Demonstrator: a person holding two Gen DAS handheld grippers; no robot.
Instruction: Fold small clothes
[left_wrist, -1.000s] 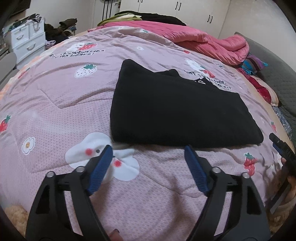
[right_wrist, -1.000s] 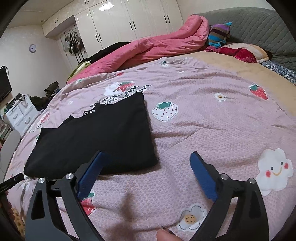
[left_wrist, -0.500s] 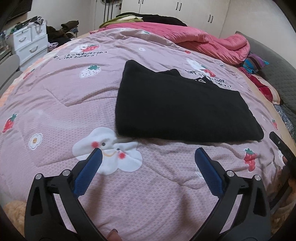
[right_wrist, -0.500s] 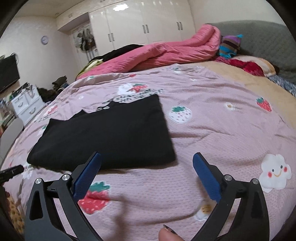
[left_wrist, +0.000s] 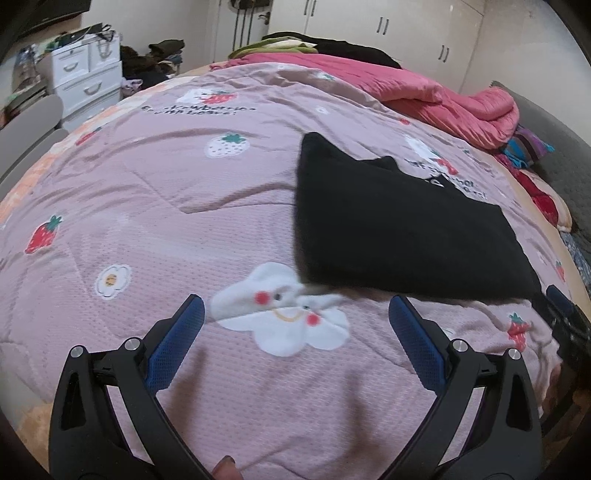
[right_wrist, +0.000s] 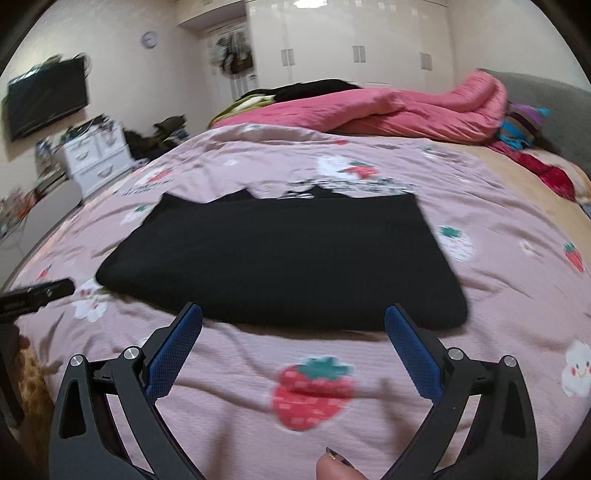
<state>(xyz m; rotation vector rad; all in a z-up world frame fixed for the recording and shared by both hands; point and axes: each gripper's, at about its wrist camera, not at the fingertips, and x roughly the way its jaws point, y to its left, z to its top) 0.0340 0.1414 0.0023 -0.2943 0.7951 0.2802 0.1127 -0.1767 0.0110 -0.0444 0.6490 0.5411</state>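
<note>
Bedspread (left_wrist: 184, 206) pink, strawberry-printed; white wardrobes (right_wrist: 354, 48) behind.

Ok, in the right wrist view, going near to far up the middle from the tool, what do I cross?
Right tool → strawberry print → folded black garment → printed quilt → pink comforter → white wardrobe.

Bedspread (left_wrist: 155, 206) print, beside the strawberry cartoon: dark lettering, roughly "strawberries", second line blurred.
Bedspread print beside black garment (left_wrist: 399, 229): partly covered, unreadable.
</note>
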